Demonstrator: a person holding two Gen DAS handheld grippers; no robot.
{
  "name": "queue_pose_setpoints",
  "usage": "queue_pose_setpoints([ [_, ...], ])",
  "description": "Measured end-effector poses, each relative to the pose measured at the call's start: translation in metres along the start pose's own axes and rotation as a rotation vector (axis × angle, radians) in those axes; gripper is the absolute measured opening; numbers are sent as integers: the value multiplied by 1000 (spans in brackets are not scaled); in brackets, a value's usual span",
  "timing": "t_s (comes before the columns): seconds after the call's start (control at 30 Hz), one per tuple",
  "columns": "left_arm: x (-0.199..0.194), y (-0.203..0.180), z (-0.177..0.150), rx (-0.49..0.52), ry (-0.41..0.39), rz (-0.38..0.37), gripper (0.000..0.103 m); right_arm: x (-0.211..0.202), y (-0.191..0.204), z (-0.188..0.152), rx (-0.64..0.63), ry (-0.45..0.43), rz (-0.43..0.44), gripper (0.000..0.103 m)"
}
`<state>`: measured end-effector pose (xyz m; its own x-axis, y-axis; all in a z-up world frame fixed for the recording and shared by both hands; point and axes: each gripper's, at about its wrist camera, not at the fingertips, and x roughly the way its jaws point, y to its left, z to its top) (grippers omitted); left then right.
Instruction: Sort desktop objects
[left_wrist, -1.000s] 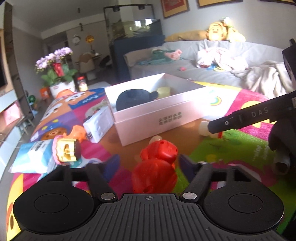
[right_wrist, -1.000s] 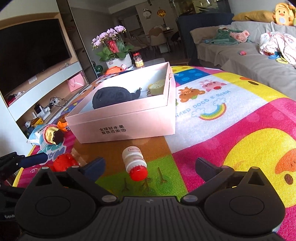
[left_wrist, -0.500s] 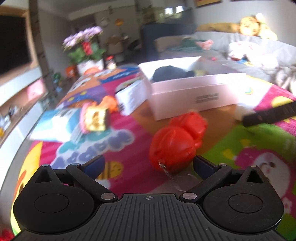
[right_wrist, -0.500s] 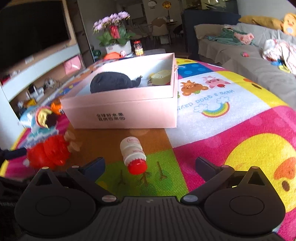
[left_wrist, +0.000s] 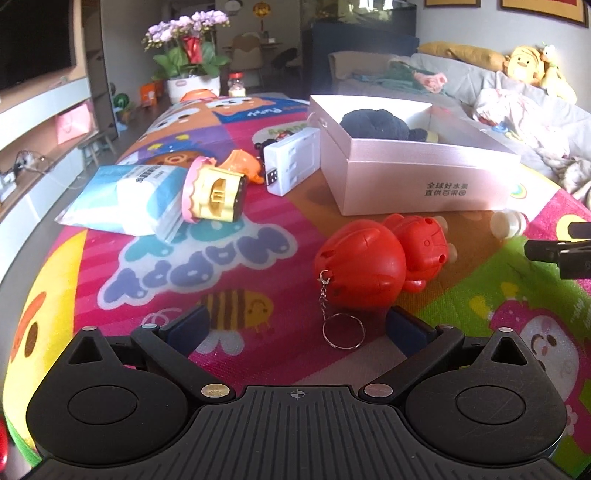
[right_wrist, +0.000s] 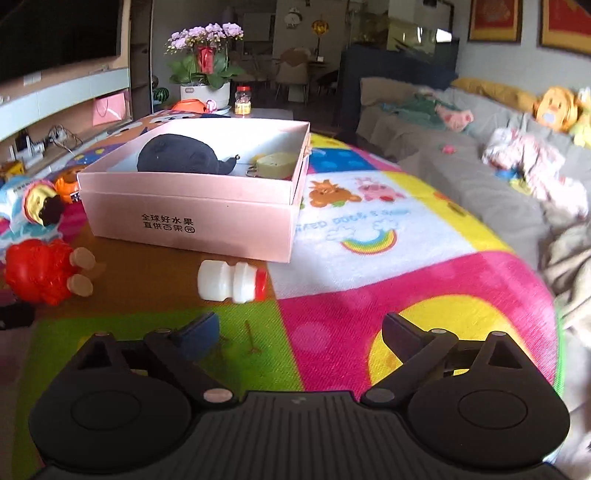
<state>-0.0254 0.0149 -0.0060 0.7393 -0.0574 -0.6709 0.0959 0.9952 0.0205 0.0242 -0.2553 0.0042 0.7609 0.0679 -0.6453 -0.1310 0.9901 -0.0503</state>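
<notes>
Glossy red plastic toy (left_wrist: 364, 258) with metal keyring (left_wrist: 340, 334); matt pink cardboard box (right_wrist: 192, 218); smooth white plastic bottle (right_wrist: 225, 280); woven-textured mat (right_wrist: 369, 280).

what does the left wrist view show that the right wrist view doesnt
Only the left wrist view shows the white rectangular charger-like block beside the box, and the metal keyring on a chain hanging from the red toy.

Only the right wrist view shows the pale yellow wedge-shaped piece inside the box, and the small white bottle's red cap.

Both show the pink cardboard box with the dark navy soft toy in it, the red plastic animal toy and the small white bottle.
</notes>
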Motion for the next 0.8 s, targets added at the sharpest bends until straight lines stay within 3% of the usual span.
queue_pose_setpoints([
  [0.1, -2, 0, -1, 12, -11, -6, 103, 4, -2, 0, 10, 19, 11, 97],
  [0.23, -10, -12, -2, 73, -49, -89, 103, 7, -5, 0, 44, 39, 29, 101],
  [0.33, -10, -31, 5, 136, -111, -86, 103, 7, -7, -1, 55, 41, 29, 103],
  [0.53, 3, -48, 24, 205, -157, -84, 100, 0, -2, -2, 19, 4, 69, 103],
  [0.6, 5, -48, 25, 204, -125, -132, 88, -5, 2, 0, -18, -21, 104, 103],
  [0.7, -2, -46, 21, 206, -82, -242, 89, -5, 11, 8, -74, -35, 135, 103],
  [0.8, -14, -48, 14, 226, -87, -303, 92, 5, 13, 20, -58, -13, 181, 98],
])
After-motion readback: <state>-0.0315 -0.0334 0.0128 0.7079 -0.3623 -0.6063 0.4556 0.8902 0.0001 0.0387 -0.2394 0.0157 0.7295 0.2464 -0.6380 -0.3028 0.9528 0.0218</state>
